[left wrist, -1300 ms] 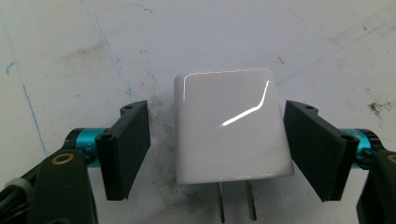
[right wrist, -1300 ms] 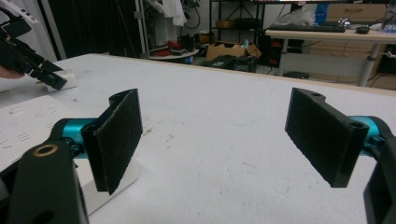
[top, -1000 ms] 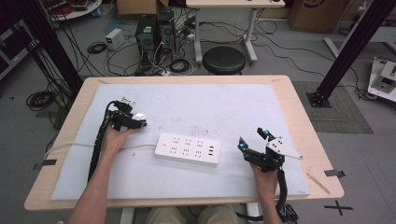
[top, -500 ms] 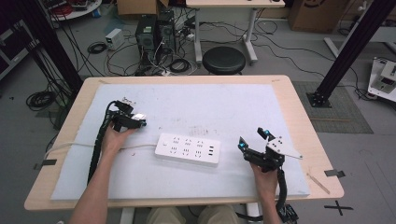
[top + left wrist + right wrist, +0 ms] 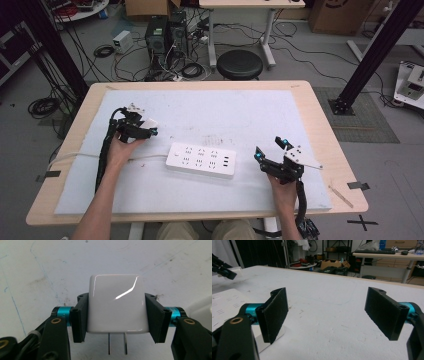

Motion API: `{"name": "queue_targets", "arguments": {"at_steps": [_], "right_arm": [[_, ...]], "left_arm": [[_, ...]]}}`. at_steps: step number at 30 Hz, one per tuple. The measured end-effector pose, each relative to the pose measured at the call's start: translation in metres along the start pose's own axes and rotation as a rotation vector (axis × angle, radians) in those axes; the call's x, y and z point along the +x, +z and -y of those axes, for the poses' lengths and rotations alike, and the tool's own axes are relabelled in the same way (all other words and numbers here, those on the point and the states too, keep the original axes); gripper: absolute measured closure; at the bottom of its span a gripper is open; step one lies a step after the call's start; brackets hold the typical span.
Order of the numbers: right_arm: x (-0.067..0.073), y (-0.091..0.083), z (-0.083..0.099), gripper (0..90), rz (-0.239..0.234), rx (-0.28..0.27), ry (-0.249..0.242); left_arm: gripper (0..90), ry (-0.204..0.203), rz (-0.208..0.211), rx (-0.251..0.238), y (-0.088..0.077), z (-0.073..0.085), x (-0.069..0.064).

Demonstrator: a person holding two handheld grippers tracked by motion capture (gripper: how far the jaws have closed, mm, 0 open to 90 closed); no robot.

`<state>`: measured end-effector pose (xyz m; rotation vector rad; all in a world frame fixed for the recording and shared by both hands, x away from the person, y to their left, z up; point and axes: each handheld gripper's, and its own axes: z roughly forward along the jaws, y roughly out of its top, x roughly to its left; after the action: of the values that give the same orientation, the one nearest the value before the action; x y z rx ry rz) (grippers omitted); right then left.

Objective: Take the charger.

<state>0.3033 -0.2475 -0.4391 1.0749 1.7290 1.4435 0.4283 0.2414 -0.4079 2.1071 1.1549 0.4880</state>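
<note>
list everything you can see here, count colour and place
charger: 1, white, two prongs, clamped between the left gripper's pads above the mat
power strip: 1, white, lying flat mid-mat between the two hands
strip cord: 1, white, running from the strip off the table's left edge
mat: 1, white, scuffed, covering most of the table
table: 1, light wood, under the mat
stool: 1, black, round, on the floor beyond the table
computer towers: 2, black, on the floor among cables
left gripper: 1, black with blue accents, left of the strip, shut on the charger
right gripper: 1, black with blue accents, right of the strip, jaws wide open, nothing between them
forearms: 2, coming in from the bottom edge
</note>
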Motion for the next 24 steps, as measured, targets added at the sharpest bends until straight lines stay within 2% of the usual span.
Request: {"name": "queue_targets", "arguments": {"at_steps": [3,6,8,10,11,14,16,18,20,22,24], "right_arm": [[0.000,0.000,0.000,19.3,0.002,-0.002,-0.001],[0.000,0.001,0.000,19.3,0.005,0.004,0.003],[0.000,0.002,-0.001,19.3,0.002,0.013,0.005],[0.000,0.003,-0.001,19.3,0.005,0.014,0.005],[0.000,0.003,-0.001,19.3,0.005,0.014,0.005],[-0.001,0.004,-0.001,19.3,0.008,0.035,0.019],[-0.001,0.004,-0.001,19.3,0.007,0.034,0.014],[0.000,0.003,-0.001,19.3,-0.003,0.027,0.002],[0.001,0.003,-0.001,19.3,-0.001,0.024,-0.004],[0.001,0.002,-0.001,19.3,-0.015,0.025,-0.002],[0.001,0.002,-0.001,19.3,-0.018,0.029,-0.001]], "left_arm": [[42.5,-0.007,0.013,-0.017,-0.011,0.004,-0.007],[42.4,-0.011,0.017,-0.020,-0.013,0.004,-0.009],[42.4,0.009,0.017,-0.038,-0.021,0.006,-0.016],[42.4,0.009,0.017,-0.038,-0.021,0.006,-0.016],[42.4,0.025,0.024,-0.065,-0.028,0.009,-0.024],[42.4,0.041,0.030,-0.084,-0.032,0.011,-0.032],[42.4,0.044,0.032,-0.092,-0.034,0.012,-0.035],[42.4,0.054,0.038,-0.114,-0.038,0.013,-0.043],[42.4,0.054,0.038,-0.114,-0.038,0.013,-0.043],[42.4,0.095,0.047,-0.162,-0.047,0.015,-0.063],[42.4,0.105,0.049,-0.179,-0.048,0.015,-0.068]]}}
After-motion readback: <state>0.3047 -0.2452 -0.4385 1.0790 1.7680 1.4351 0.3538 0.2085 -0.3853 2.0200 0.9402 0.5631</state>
